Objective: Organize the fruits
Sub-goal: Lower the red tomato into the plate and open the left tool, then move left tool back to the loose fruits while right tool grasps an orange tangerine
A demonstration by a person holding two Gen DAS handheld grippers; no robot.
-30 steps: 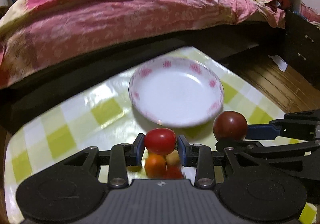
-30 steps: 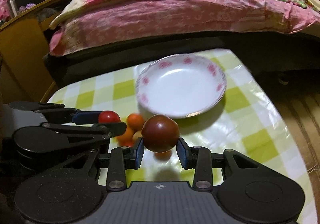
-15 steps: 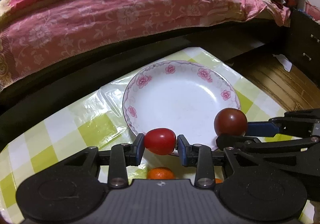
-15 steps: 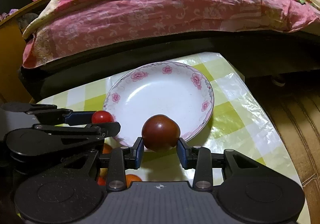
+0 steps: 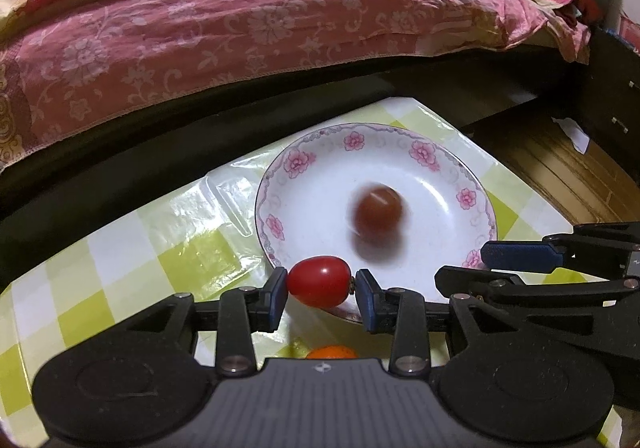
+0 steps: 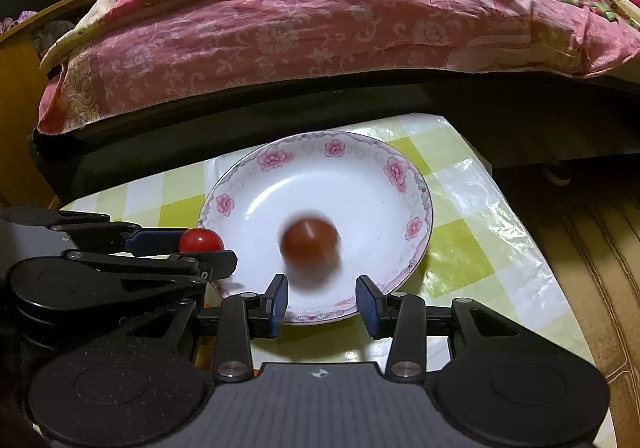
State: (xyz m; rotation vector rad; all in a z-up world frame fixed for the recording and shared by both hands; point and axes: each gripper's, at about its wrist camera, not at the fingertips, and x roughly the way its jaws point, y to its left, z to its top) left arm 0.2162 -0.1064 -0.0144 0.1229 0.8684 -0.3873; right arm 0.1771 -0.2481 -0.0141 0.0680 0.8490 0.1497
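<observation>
A white plate with pink flowers (image 5: 424, 152) (image 6: 372, 164) sits on the checked tablecloth. A dark red tomato (image 5: 377, 210) (image 6: 310, 242) is blurred in motion in the plate's middle. My right gripper (image 6: 322, 298) is open and empty at the plate's near rim; it also shows in the left wrist view (image 5: 496, 264). My left gripper (image 5: 320, 294) is shut on a bright red cherry tomato (image 5: 319, 281) (image 6: 200, 241) at the plate's near-left rim. An orange fruit (image 5: 331, 352) lies on the cloth under the left gripper, mostly hidden.
The yellow-green checked tablecloth (image 5: 120, 256) ends just past the plate. A bed with a pink floral quilt (image 5: 240, 16) stands behind. Wooden floor (image 5: 560, 176) and a dark cabinet (image 5: 612, 96) lie to the right.
My right gripper opened and let the dark red tomato go; it dropped into the plate and is rolling. Both grippers moved forward to the plate's rim. The left stays shut on the cherry tomato.
</observation>
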